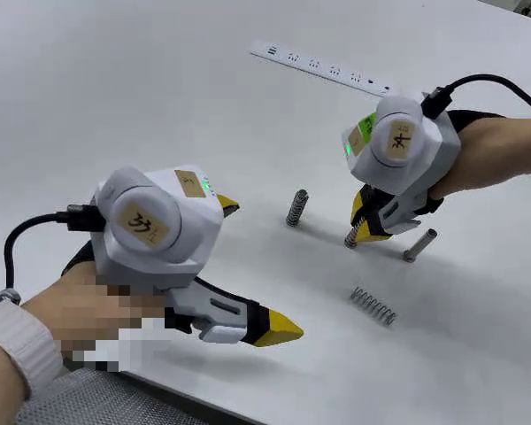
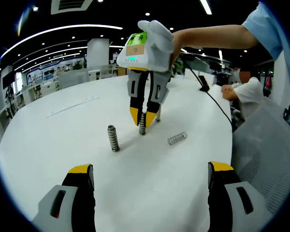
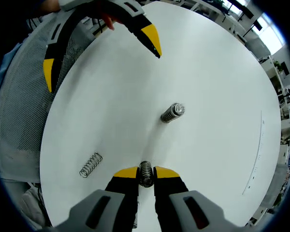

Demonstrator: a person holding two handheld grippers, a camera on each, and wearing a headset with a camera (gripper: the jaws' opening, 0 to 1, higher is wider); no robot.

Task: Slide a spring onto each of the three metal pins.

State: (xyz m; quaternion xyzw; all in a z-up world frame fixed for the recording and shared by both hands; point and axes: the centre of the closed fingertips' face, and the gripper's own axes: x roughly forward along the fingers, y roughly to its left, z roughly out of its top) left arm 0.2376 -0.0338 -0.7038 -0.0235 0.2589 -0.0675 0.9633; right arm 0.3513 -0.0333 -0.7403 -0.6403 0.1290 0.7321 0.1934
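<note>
The white desk (image 1: 159, 80) stands in a large hall with long ceiling lights (image 2: 87, 30), and a power strip (image 1: 323, 68) lies at its far side. The right gripper (image 3: 145, 172) has its fingers clamped on an upright sprung pin (image 1: 351, 237). A second sprung pin (image 1: 296, 207) stands near. A bare pin (image 1: 419, 245) and a loose spring (image 1: 373, 305) lie flat beside them. The left gripper (image 2: 150, 168) has its fingers wide apart, holding nothing.

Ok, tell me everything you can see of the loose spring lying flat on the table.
The loose spring is a thin grey metal wire coil, open-wound, seemingly with no pin inside. It lies on its side on the white table, touching only that, apart from the bare pin and on the person's side of the right gripper, whose jaws are shut on an upright spring.
</note>
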